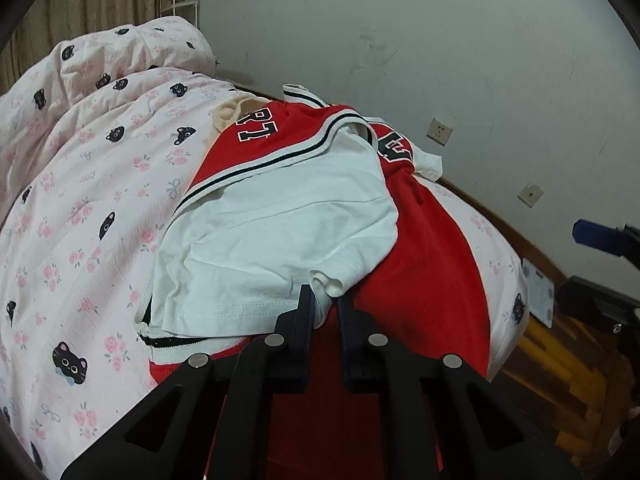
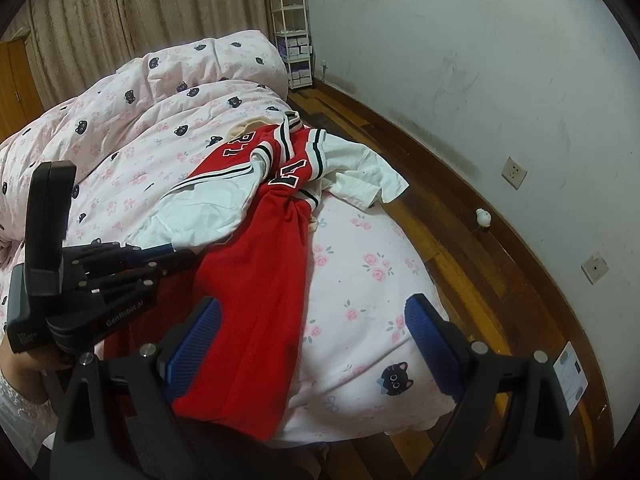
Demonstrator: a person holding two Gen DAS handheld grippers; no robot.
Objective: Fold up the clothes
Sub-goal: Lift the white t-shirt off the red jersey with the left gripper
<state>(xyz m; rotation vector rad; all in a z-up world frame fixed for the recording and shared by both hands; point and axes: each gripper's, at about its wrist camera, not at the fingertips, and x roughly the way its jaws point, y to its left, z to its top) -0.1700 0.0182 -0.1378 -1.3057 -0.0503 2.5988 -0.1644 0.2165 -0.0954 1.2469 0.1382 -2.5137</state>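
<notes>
Though seemingly clamped, sleeve (image 1: pixel 276 248) between left gripper (image 1: pixel 323 300)

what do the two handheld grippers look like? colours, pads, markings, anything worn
Left gripper: black plastic linkage arms with silver round pivot pins, blue finger pads, and white "GenRobot.AI" lettering on its body. Right gripper: same black build, ribbed blue pads. White lace sleeve at lower left.

Bedroom corner with a bed

Pink cat-print quilt (image 2: pixel 168 112) covers the bed; beyond, beige curtains (image 2: pixel 152 12), a white shelf rack (image 2: pixel 294 28), scuffed white wall (image 2: pixel 460 40), wooden floor (image 2: pixel 460 248).
</notes>
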